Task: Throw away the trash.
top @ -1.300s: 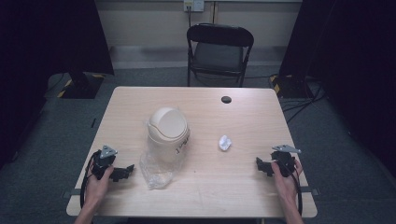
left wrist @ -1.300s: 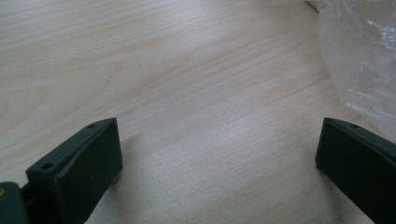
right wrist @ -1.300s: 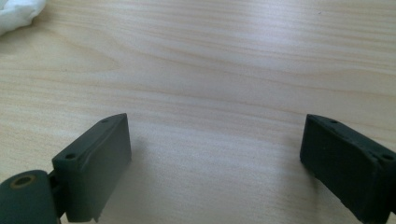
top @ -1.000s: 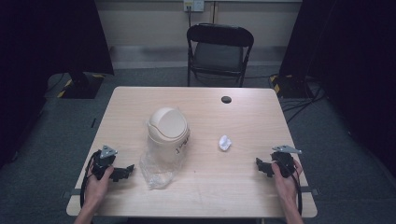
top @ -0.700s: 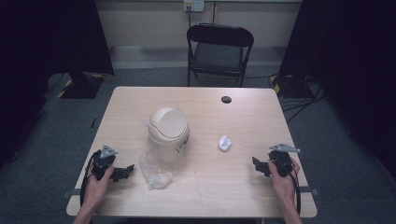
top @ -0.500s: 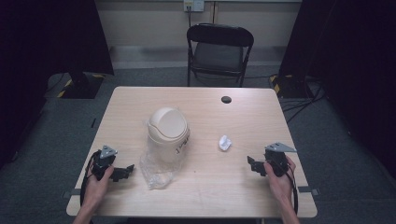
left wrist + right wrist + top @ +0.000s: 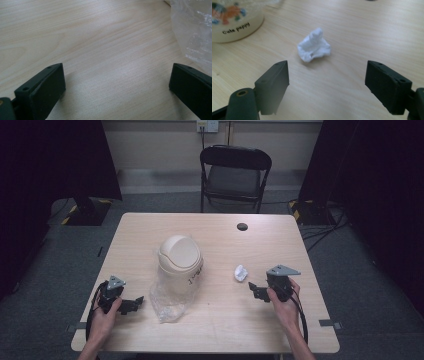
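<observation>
My right gripper (image 7: 325,82) has its jaws wide apart and aimed at the tissue (image 7: 314,46) just ahead between them, probably to grab it, while my left gripper (image 7: 116,87), equally spread, idles beside the bag (image 7: 193,30) under the bin (image 7: 180,258).

A light wooden table (image 7: 150,235) stands on grey carpet (image 7: 360,265) in a dimly lit room. Beyond its far edge, straight ahead of both grippers, a black folding chair (image 7: 235,175) faces the table before a pale wall (image 7: 160,142) bearing a white wall socket (image 7: 207,125). Dark curtains (image 7: 380,185) hang far out to either side. Cables (image 7: 327,227) trail across the floor beyond the right gripper's side, with yellow-and-black tape (image 7: 102,202) opposite.
</observation>
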{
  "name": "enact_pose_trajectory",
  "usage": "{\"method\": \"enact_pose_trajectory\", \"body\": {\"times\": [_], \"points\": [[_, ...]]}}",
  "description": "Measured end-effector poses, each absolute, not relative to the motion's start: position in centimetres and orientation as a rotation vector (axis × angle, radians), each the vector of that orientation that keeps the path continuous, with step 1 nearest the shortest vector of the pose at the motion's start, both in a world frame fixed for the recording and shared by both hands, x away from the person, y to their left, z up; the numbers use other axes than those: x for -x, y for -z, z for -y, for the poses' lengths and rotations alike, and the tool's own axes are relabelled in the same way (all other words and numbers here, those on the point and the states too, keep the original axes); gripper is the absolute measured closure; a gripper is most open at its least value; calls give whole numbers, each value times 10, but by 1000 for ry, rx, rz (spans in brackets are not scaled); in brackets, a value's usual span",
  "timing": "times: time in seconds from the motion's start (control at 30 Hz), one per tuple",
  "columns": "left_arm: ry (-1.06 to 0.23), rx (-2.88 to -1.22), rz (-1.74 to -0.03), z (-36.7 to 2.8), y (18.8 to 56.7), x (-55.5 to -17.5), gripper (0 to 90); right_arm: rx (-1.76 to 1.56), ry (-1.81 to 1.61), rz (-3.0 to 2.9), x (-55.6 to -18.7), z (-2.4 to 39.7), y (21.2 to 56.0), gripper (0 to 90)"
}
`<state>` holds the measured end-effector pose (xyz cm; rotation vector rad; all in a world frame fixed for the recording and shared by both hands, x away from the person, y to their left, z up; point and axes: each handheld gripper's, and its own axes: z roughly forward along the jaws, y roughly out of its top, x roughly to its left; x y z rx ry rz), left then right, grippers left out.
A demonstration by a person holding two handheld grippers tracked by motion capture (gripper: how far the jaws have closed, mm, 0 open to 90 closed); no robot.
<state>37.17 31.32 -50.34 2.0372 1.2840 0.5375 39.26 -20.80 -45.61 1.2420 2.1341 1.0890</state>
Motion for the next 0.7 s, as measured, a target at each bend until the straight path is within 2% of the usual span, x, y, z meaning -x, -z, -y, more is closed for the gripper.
{"method": "enact_pose_trajectory", "body": {"times": [0.7], "points": [[-535,-2036,-1285,-313,503,-372,0,-1111,-1169,-2208,-418,154,433,178]]}}
